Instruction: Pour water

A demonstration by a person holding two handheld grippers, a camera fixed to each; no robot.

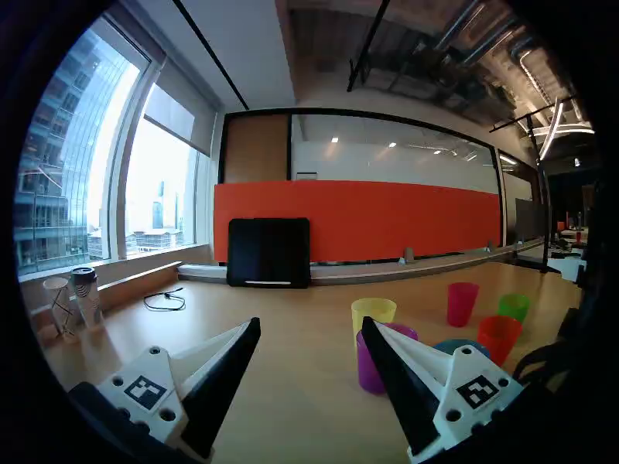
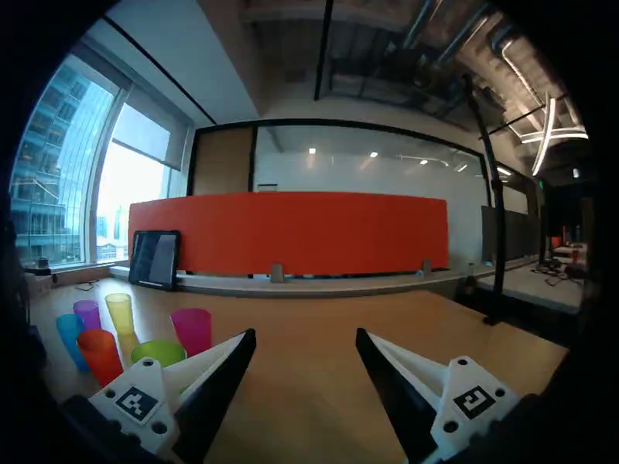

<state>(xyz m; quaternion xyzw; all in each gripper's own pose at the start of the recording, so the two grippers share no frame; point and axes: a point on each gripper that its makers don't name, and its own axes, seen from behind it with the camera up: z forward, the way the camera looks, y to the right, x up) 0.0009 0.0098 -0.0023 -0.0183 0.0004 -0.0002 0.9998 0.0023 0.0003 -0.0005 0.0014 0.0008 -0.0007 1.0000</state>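
Observation:
Several plastic cups stand grouped on the wooden table. In the left gripper view they are a yellow cup [image 1: 373,313], a purple cup [image 1: 371,363], a blue cup [image 1: 458,346], an orange cup [image 1: 498,338], a pink cup [image 1: 462,303] and a green cup [image 1: 514,307]. My left gripper [image 1: 309,332] is open and empty, its right finger overlapping the purple cup. The right gripper view shows the same cups at lower left: blue [image 2: 70,339], purple [image 2: 87,313], yellow [image 2: 120,312], orange [image 2: 99,355], green [image 2: 158,353], pink [image 2: 192,330]. My right gripper [image 2: 304,342] is open and empty, to their right.
A black tablet [image 1: 268,252] leans against the orange divider [image 1: 356,220] at the table's far edge. A black cable [image 1: 164,300] lies on the table. A lidded bottle [image 1: 85,295] and a small stand [image 1: 58,304] sit by the window at left.

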